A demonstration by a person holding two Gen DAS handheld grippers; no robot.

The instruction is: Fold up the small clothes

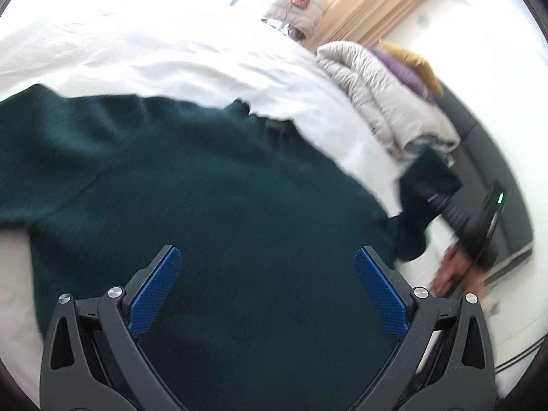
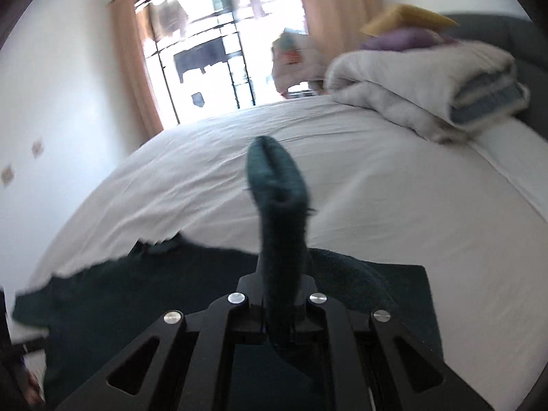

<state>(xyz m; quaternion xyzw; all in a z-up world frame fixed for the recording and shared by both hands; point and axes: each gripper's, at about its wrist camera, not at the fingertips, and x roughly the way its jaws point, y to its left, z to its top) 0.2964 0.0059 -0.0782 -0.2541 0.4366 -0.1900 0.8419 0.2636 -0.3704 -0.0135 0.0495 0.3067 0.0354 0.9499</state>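
Your right claw (image 2: 279, 185) pinches a fold of the green sweater (image 1: 212, 185); your left claw (image 1: 267, 294) hangs wide open, empty. Pull fast and the fold may slip out.

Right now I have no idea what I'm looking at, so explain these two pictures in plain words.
There is no robot: a person holds a two-finger clamp in each hand, each with a camera looking along its fingers. The left camera shows the left gripper, its blue pads apart, above a dark green sweater spread on a white bed. The right camera shows the right gripper shut on a fold of the sweater. A folded grey duvet lies further back on the bed.
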